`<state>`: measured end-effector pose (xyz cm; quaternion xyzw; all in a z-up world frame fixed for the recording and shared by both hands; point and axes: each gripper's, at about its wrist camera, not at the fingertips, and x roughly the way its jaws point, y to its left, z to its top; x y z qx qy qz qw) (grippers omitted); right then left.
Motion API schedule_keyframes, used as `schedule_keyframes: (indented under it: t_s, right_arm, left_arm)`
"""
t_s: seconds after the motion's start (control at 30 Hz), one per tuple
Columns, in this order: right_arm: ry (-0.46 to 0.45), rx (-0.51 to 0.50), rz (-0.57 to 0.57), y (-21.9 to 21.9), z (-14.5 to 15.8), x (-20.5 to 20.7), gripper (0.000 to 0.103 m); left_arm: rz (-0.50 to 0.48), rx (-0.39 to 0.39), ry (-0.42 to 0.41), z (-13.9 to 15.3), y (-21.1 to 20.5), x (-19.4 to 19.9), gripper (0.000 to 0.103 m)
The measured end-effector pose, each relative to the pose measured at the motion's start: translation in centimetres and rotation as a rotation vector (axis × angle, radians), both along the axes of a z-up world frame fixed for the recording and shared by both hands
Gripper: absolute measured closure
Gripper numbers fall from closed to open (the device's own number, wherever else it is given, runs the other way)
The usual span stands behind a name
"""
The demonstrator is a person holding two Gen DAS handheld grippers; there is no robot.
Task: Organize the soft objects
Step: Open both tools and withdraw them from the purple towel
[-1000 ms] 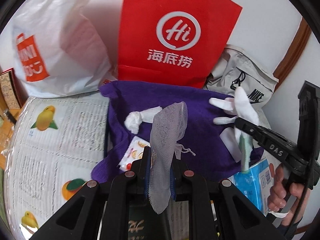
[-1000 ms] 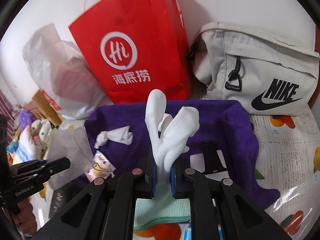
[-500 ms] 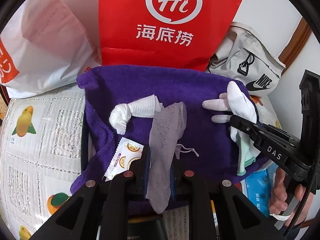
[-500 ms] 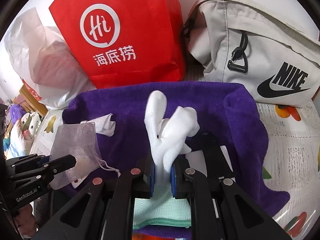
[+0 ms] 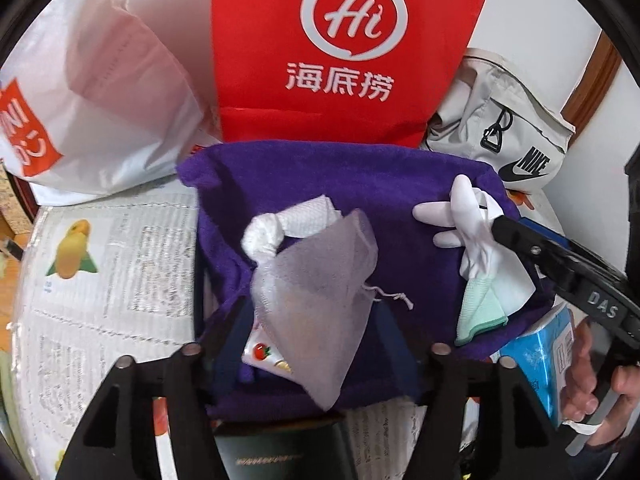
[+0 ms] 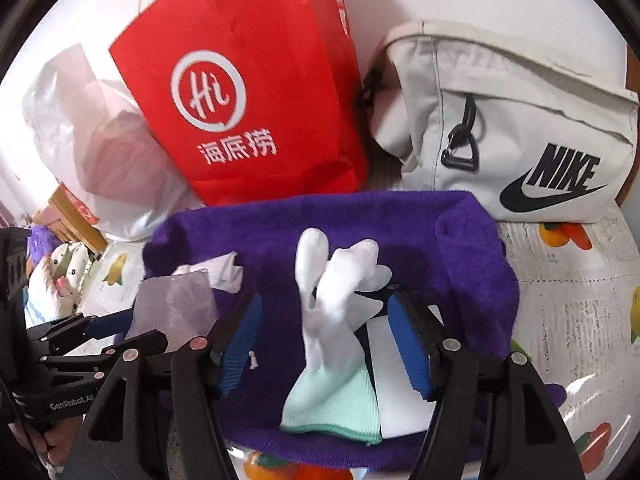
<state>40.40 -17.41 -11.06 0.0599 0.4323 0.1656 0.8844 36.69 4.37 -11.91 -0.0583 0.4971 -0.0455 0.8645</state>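
Observation:
A purple towel (image 5: 320, 184) (image 6: 460, 248) lies spread on the table. My left gripper (image 5: 310, 324) hangs over its near edge, jaws opening. A grey mesh drawstring pouch (image 5: 320, 292) lies loose between them, and the pads do not press it. Beside it are a knotted white cloth (image 5: 280, 228) (image 6: 224, 272) and a fruit-print sachet (image 5: 264, 354). My right gripper (image 6: 324, 332) is also opening, its blue pads apart from the white glove (image 6: 332, 300) (image 5: 476, 224) with a mint cuff, which stands loose between them on the towel.
A red paper bag (image 5: 344, 60), a white plastic bag (image 5: 100, 100) and a grey Nike bag (image 6: 520, 120) stand behind the towel against the wall. A blue tissue pack (image 5: 540, 360) lies at the right. The fruit-print tablecloth (image 5: 100, 280) extends to the left.
Both grippers went from shut to open. The mesh pouch and the glove are let go over the purple towel. The left gripper sank closer to the towel.

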Motion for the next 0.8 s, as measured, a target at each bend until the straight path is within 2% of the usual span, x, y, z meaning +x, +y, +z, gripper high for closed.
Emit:
schedule_keyframes:
  t_s: [0.17,0.5,0.63,0.8]
  right_arm:
    - [-0.031,0.035,0.0,-0.9,1.2,-2.6,0.038]
    - [-0.085,-0.016,0.081,-1.2,3.4,-11.3,0.038]
    - [-0.083,-0.028,0.116,-1.0,3.2,-14.8,0.038]
    - [-0.067,-0.093,0.189,0.2,1.8,-19.1,0.038]
  left_arm:
    - [0.007,0.031,-0.028,1.7,0.5,-1.8,0.038]
    - [0.041,0.021,-0.072,4.3,1.9,-6.5,0.038]
    - [0.053,0.0,-0.078,4.6,2.4,-8.7,0.038]
    - [0.052,-0.032,-0.069,4.0,2.4,-11.7,0.038]
